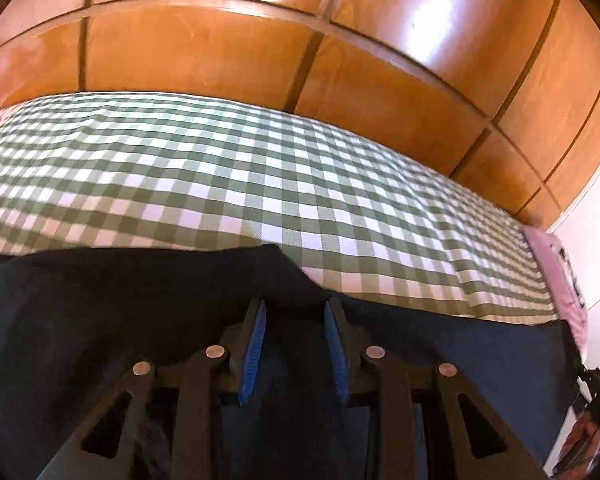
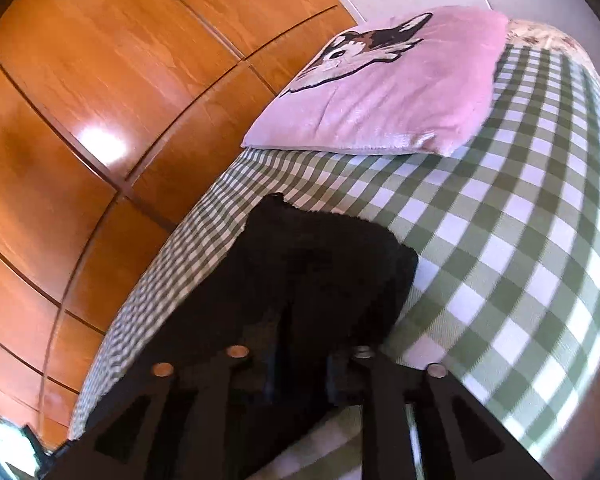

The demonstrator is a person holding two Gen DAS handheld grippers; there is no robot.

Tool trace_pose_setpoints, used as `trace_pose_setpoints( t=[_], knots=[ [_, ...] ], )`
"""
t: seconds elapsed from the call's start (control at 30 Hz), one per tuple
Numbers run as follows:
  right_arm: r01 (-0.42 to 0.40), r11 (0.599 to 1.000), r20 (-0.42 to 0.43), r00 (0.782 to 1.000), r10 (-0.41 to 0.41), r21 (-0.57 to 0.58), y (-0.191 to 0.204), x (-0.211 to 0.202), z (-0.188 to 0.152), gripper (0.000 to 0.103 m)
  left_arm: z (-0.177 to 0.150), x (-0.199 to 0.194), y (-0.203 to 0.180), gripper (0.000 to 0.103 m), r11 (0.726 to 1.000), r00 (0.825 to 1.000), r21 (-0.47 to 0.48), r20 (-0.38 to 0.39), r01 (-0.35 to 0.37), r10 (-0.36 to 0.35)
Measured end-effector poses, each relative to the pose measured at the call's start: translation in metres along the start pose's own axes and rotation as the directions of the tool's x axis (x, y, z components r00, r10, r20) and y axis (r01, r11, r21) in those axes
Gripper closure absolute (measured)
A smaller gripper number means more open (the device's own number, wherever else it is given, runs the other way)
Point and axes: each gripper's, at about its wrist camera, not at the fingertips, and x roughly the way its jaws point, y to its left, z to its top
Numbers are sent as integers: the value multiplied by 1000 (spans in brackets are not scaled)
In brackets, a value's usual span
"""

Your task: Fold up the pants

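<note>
The dark navy pants (image 1: 100,320) lie along the near edge of a bed covered in a green-and-white checked sheet (image 1: 260,168), their cloth spreading from the left side of the bed toward the right under the left gripper (image 1: 296,312). In the left wrist view that gripper's blue pads (image 1: 256,340) stand a narrow way apart, and a raised ridge of the pants' fabric sits between them; whether the pads actually press on the cloth cannot be told, since a sliver of gap seems to show on each side. In the right wrist view the right gripper (image 2: 300,344) points down over another part of the pants (image 2: 320,264), which look almost black there and end in a rounded, rumpled edge on the sheet (image 2: 500,240); its fingers are lost against the dark cloth, so the picture does not show how its jaws stand or whether they hold anything. A pink pillow (image 2: 380,92) printed with a dog's head lies at the far end of the bed, well apart from the pants. Glossy wooden wardrobe doors (image 1: 220,48) run along the bed's far side
</note>
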Motion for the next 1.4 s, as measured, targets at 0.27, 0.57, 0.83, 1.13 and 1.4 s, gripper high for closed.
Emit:
trace_pose_setpoints(
  t=[0.27, 0.57, 0.83, 1.13, 1.4],
  knots=[
    [24, 997, 24, 999, -23, -71, 8, -46, -17, 57, -58, -31, -26, 71, 980, 1000, 199, 7, 1, -2],
    [103, 983, 28, 994, -109, 149, -22, -43, -21, 56, -77, -45, -19, 70, 990, 999, 131, 0, 43, -43],
    [30, 999, -24, 999, -29, 44, -13, -21, -14, 53, -78, -41, -26, 65, 992, 1000, 124, -8, 13, -12],
    [9, 996, 0, 1000, -9, 92, -13, -9, -10, 53, -71, -36, -37, 39, 994, 998, 112, -57, 7, -1],
    [-8, 997, -41, 999, 11, 73, -13, -3, -6, 68, -76, -28, -59, 27, 976, 994, 197, -42, -90, 100]
  ],
)
